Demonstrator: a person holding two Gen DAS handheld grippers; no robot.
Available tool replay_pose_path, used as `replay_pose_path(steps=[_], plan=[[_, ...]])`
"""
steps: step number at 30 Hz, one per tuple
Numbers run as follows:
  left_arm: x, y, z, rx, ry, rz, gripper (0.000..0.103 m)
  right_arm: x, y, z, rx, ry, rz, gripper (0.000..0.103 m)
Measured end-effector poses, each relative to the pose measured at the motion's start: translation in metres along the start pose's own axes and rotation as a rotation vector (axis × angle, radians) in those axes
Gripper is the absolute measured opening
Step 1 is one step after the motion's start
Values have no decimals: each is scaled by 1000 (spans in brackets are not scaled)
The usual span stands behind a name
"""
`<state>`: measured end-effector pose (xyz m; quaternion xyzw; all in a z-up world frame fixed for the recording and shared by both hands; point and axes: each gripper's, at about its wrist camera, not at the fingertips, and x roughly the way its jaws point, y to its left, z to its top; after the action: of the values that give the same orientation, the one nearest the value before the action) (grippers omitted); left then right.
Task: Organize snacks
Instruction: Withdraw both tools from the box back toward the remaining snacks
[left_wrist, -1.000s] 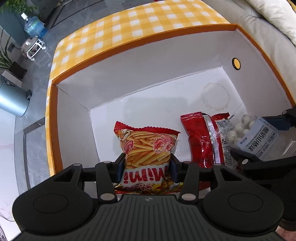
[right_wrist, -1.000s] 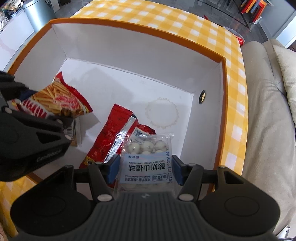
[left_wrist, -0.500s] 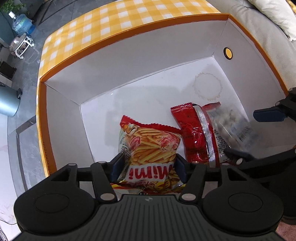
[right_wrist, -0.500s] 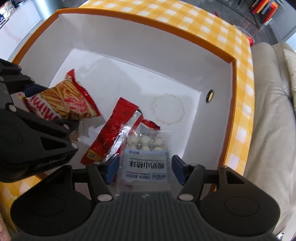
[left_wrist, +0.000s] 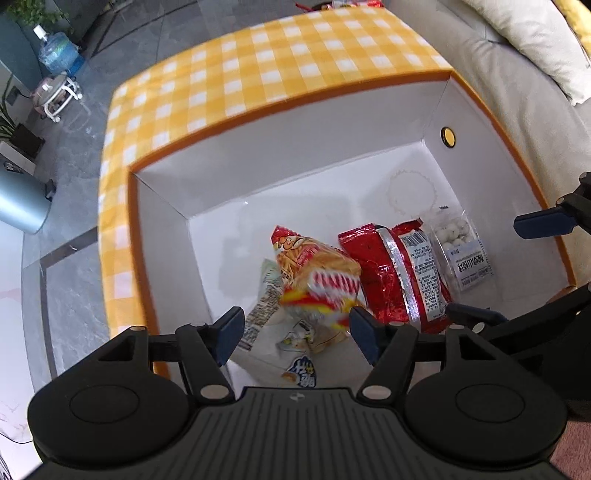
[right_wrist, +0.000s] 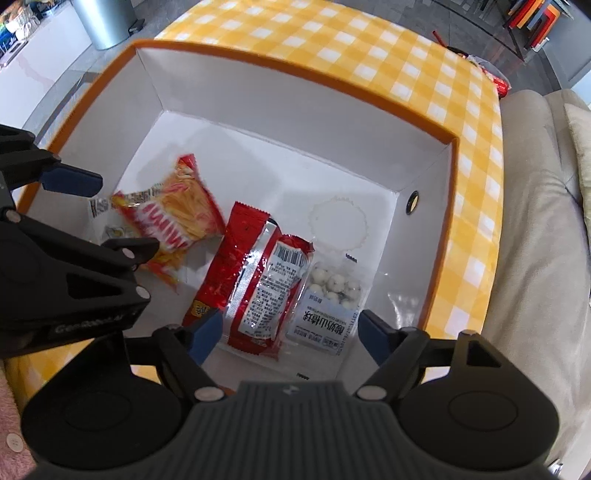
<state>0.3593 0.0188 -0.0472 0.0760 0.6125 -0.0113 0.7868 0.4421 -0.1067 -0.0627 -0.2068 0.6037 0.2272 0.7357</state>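
Landmark: the open white cardboard box with orange rim and yellow-check outer wall (left_wrist: 369, 122).

1. Left side of the box floor: the orange-and-red crinkled bag of potato sticks (left_wrist: 317, 273) is blurred and tilted, apparently dropping onto a few small printed sachets (left_wrist: 266, 295) near the left wall. The left gripper (left_wrist: 295, 332) hangs above it with its jaws opening and nothing pressed between them.
2. Centre of the box floor: the red foil snack packet with a silver seam (right_wrist: 255, 284) lies flat.
3. Right of the centre packet, touching it: the clear pouch of white coated balls (right_wrist: 328, 302) lies flat. The right gripper (right_wrist: 288, 332) is above it, jaws opening, pads clear of the pouch.

Status: all visible snacks are inside the box. More red wrappers (right_wrist: 495, 77) show beyond the box's far right corner; judged, these may remain to be collected.
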Motion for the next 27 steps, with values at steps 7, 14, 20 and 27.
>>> replay_pose_path(steps=[7,14,20,27], plan=[[-29,5,-15,-18,-74,-9,76,-29,2,-10,19,-60,9,78],[-64,3,-40,-22,-174,8,76,-57,9,-31,35,-127,22,78],[-93,-1,-66,-18,-250,6,76,-81,17,-55,63,-185,64,79],[-122,-12,-105,5,-332,0,76,-106,32,-97,73,-274,65,79]])
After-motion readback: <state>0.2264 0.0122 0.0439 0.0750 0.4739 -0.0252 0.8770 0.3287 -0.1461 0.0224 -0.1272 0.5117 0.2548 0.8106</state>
